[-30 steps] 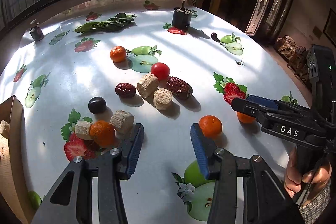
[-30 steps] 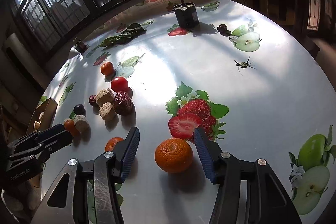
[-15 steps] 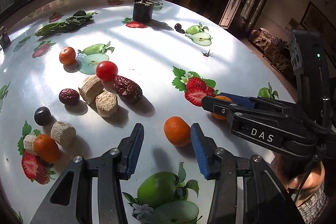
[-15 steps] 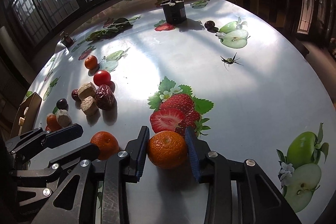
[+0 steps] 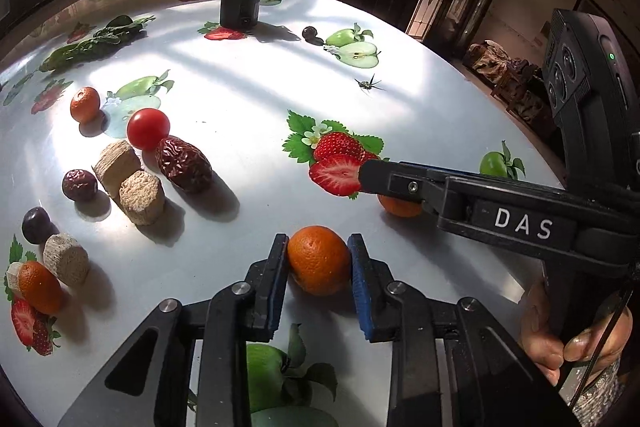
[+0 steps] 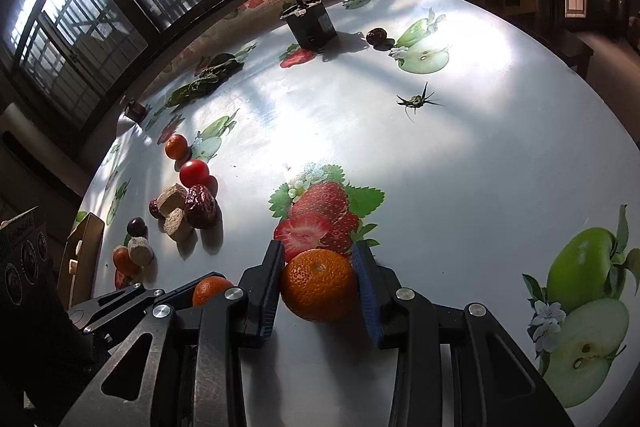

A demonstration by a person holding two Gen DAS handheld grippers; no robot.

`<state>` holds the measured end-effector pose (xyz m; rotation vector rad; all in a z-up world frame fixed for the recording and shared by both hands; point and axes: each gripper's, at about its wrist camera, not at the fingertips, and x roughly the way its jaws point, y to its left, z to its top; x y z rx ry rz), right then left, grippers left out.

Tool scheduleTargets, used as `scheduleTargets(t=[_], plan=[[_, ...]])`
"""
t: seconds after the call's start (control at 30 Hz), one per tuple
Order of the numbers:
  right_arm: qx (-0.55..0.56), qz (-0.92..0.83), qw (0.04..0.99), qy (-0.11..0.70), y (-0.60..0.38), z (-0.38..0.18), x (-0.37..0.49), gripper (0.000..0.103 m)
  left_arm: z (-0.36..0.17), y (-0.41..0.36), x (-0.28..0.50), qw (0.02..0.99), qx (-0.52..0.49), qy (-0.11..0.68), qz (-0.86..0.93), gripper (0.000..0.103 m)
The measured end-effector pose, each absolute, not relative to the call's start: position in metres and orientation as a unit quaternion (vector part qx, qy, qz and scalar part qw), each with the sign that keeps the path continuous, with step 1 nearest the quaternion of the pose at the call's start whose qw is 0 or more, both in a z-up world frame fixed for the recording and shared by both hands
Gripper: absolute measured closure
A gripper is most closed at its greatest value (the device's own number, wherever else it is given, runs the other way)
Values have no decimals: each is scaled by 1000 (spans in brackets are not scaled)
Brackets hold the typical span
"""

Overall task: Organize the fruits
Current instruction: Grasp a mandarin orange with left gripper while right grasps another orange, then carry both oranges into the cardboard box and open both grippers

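My left claw (image 5: 318, 263) was closing on a small orange (image 5: 319, 259) on the worktop (image 5: 248, 95); pads looked touching. Right claw (image 6: 319, 281) gripped another orange (image 6: 319, 285). Best squeeze gently, lift both straight up w/o rolling.

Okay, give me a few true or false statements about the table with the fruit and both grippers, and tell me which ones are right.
1. The right gripper has an orange between its fingers. True.
2. The left gripper is closing around a red tomato. False: an orange sits between its closing fingers; the tomato lies farther back on the table.
3. A wrinkled dark red date lies beside the tomato. True.
4. The black box with a rod on top lies on its side. False: it stands upright near the table's far edge.
5. The printed strawberries lie just beyond the right gripper's orange. True.
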<state>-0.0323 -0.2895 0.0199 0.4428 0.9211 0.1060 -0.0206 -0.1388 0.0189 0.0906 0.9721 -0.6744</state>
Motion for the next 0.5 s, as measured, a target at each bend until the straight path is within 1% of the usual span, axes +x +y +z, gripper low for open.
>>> scheduleTargets(t=[0.17,0.3,0.4,0.5], plan=[[217,59,871,436,-287,20,-32,66,41,-106,-36,845,22,444,-296,75],[234,84,872,422,-285,24,-32,66,70,-54,-53,866,-5,419,-271,75],[235,103,876,408,-275,42,-41,66,89,-9,-66,880,-22,404,-248,75],[213,128,885,393,-248,73,-51,66,105,43,-78,895,-35,389,-214,75]])
